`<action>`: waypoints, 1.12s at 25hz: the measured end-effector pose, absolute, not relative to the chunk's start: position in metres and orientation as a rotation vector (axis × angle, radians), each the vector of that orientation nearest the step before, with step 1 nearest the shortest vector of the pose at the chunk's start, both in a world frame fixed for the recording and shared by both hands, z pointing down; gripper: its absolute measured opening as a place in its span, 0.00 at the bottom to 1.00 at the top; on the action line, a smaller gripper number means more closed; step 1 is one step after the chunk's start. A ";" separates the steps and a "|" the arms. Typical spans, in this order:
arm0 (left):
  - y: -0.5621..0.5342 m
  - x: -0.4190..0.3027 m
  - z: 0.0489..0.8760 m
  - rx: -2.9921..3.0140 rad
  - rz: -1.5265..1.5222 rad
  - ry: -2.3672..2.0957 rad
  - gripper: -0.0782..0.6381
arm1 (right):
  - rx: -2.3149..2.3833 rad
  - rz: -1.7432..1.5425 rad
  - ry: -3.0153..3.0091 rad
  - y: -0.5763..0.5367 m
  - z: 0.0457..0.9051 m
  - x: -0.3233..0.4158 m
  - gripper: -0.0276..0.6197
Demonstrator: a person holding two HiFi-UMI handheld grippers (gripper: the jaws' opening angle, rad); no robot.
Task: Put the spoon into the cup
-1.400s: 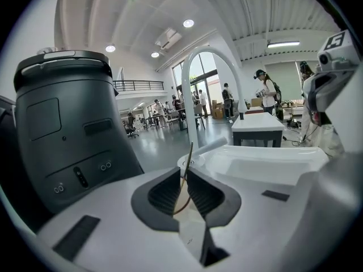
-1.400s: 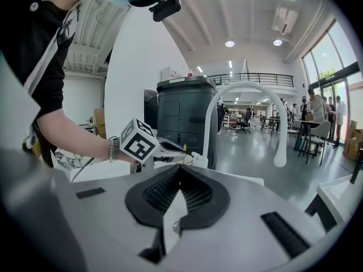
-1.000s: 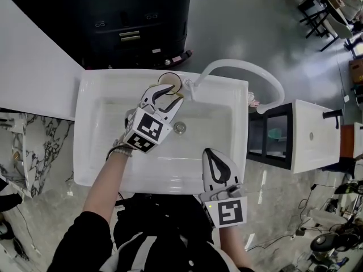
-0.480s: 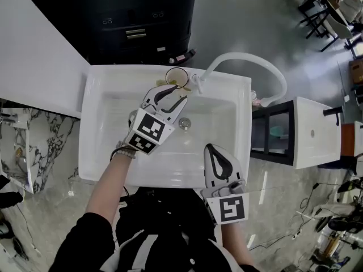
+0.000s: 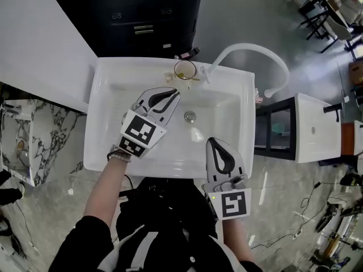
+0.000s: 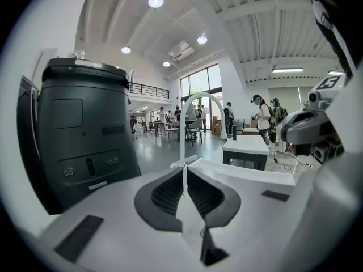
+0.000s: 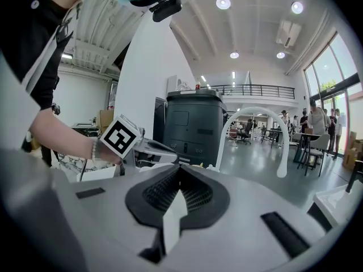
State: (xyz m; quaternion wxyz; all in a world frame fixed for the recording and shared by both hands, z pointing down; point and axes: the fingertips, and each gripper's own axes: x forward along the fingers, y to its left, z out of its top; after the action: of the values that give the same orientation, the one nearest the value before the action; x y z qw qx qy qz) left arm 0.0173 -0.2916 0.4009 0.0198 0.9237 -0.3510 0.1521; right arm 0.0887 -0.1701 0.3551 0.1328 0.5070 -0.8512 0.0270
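sink: white, grey floor around | cup: on back rim | left gripper: just closed, empty | right gripper: pressed together

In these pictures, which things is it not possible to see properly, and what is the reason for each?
- Spoon: head view; too small to tell whether it lies in the cup.
- Near rim of the sink: head view; partly covered by the right gripper and the person's arm.
- Distant people: left gripper view; too small for any detail.
- Cup: left gripper view; not in the picture.
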 end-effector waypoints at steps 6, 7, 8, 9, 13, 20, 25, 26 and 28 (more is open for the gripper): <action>-0.268 -0.007 0.379 2.883 0.458 -1.153 0.11 | 1.487 0.054 -2.468 -0.157 0.350 0.084 0.05; -0.264 -0.011 0.376 2.887 0.456 -1.165 0.11 | 1.488 0.049 -2.468 -0.155 0.350 0.083 0.05; -0.260 -0.015 0.372 2.889 0.453 -1.179 0.11 | 1.489 0.045 -2.468 -0.153 0.349 0.082 0.05; -0.255 -0.019 0.369 2.887 0.452 -1.195 0.11 | 1.489 0.041 -2.469 -0.152 0.348 0.081 0.05; -0.242 -0.035 0.357 2.865 0.459 -1.271 0.11 | 1.495 0.005 -2.481 -0.151 0.339 0.077 0.05; -0.221 -0.061 0.335 2.844 0.449 -1.342 0.11 | 1.479 -0.034 -2.480 -0.148 0.335 0.065 0.05; -0.209 -0.075 0.328 2.805 0.415 -1.363 0.11 | 1.467 -0.073 -2.502 -0.150 0.327 0.057 0.05; -0.206 -0.076 0.327 2.804 0.418 -1.364 0.11 | 1.465 -0.079 -2.505 -0.150 0.326 0.056 0.05; -0.201 -0.080 0.327 2.801 0.422 -1.371 0.11 | 1.458 -0.091 -2.507 -0.150 0.324 0.054 0.05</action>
State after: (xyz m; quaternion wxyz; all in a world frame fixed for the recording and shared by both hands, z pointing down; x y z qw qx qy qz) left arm -0.0797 -0.2008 0.3274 -0.0026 0.8900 -0.4358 0.1341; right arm 0.0538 -0.1504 0.3242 0.1196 0.4988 -0.8578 -0.0310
